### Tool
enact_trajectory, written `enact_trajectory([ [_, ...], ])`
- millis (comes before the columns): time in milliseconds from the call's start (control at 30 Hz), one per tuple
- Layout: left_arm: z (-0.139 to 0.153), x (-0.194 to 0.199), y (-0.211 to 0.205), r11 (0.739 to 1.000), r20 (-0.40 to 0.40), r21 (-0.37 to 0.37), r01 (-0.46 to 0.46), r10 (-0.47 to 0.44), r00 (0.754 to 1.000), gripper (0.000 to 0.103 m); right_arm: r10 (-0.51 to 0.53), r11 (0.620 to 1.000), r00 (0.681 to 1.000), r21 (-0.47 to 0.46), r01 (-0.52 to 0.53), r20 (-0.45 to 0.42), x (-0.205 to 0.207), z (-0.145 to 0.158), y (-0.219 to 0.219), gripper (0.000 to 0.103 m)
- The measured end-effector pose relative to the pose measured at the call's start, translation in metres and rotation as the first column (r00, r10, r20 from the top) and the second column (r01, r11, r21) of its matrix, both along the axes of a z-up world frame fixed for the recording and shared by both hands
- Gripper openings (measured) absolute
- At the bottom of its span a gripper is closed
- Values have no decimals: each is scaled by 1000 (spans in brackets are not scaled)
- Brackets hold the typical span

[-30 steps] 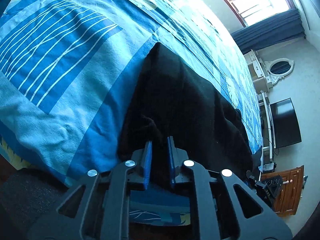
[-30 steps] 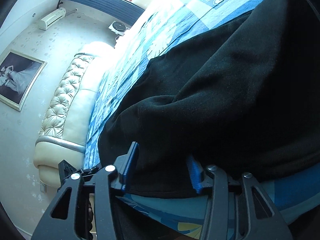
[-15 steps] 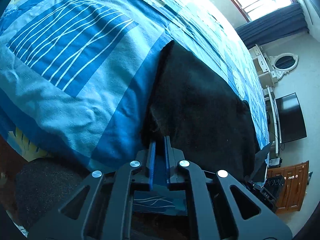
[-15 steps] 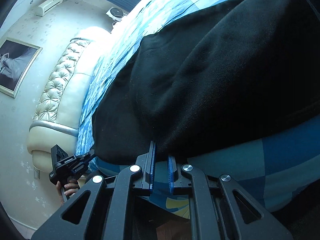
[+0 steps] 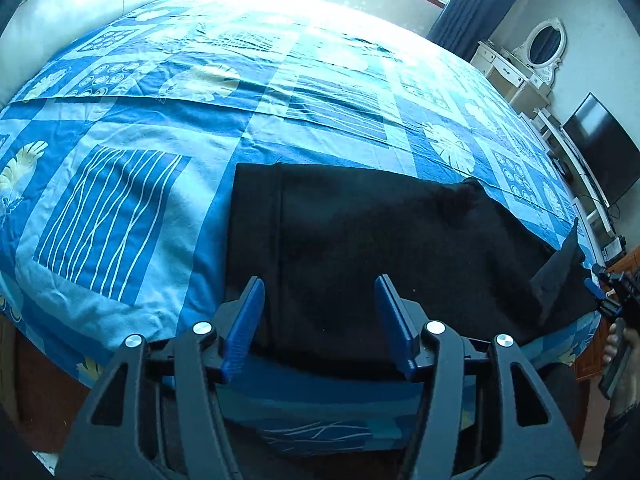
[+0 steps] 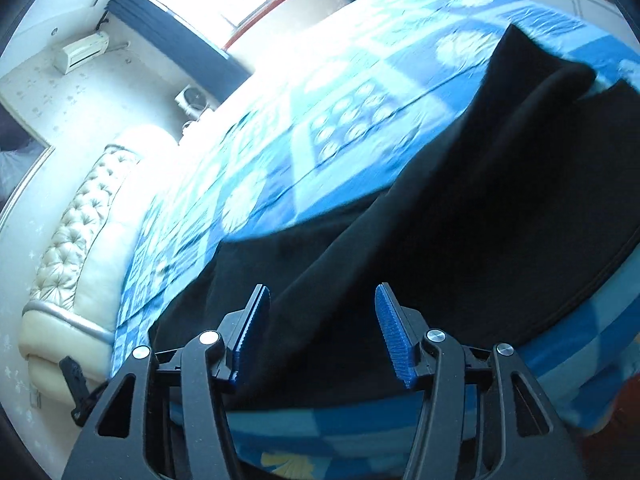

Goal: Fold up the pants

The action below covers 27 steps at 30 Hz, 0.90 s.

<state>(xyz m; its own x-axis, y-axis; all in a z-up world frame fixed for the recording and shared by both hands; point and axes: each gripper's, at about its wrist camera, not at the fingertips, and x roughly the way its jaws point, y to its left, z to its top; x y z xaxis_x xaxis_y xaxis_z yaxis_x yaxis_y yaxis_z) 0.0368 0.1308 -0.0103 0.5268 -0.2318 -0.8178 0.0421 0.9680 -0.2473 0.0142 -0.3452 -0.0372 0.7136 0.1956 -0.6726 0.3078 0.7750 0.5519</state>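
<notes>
Black pants [image 5: 372, 248] lie folded flat on the blue patterned bedspread [image 5: 132, 184], near the bed's front edge. My left gripper [image 5: 320, 320] is open and empty, its blue fingers spread just above the near edge of the pants. In the right wrist view the pants [image 6: 460, 220] lie dark with a raised fold running across them. My right gripper [image 6: 322, 328] is open and empty over their near edge. The right gripper also shows at the far right of the left wrist view [image 5: 608, 296].
A tufted cream headboard [image 6: 68, 248] borders the bed on the left. A dresser with an oval mirror [image 5: 544, 44] and a wall TV [image 5: 600, 156] stand at the right. A window with dark curtains [image 6: 192, 40] is behind the bed.
Both grippers were shut at the pants' edge half a second ago. Now both are open and drawn back, and the pants lie flat on the bed.
</notes>
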Motion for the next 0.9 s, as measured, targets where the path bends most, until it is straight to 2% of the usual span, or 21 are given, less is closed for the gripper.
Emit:
enact_trajectory([
  [100,-15,18,-15,1000,-33,25,1,0,999,62,-141,987,990,-82,139,-24,35,7,-63,56],
  [167,-28,27,-22,1000,-69,23,0,1,998,68,-210,973,975,-111,201,-71,62,1,-97,56],
  [300,-44,31,-27,999,-106,14,-41,43,994,80,-272,958,940,-144,246,-207,111,-31,-136,56],
  [333,-44,31,-27,999,-101,17,-46,47,994,82,-277,958,931,-140,249,-239,119,-43,-138,52],
  [367,-44,30,-29,999,-99,25,-47,49,994,84,-276,959,926,-135,249,-256,123,-52,-140,28],
  [400,-44,29,-30,998,-101,31,-46,49,994,85,-262,963,929,-127,236,-260,123,-57,-141,15],
  [433,-45,29,-31,998,-104,34,-46,50,993,87,-258,965,935,-120,235,-243,119,-56,-140,8],
  [567,-46,28,-32,998,-99,38,-58,62,993,88,-256,964,964,-100,248,-75,75,-20,-137,7],
  [700,-47,26,-36,997,-88,54,-57,61,994,91,-280,957,959,-71,283,39,-2,2,-142,7],
  [800,-48,26,-40,995,-81,81,-54,61,995,92,-322,946,946,-31,324,44,-57,-12,-148,7],
  [900,-49,25,-41,994,-76,92,-54,61,995,92,-339,941,940,-10,339,-24,-85,-45,-156,7],
])
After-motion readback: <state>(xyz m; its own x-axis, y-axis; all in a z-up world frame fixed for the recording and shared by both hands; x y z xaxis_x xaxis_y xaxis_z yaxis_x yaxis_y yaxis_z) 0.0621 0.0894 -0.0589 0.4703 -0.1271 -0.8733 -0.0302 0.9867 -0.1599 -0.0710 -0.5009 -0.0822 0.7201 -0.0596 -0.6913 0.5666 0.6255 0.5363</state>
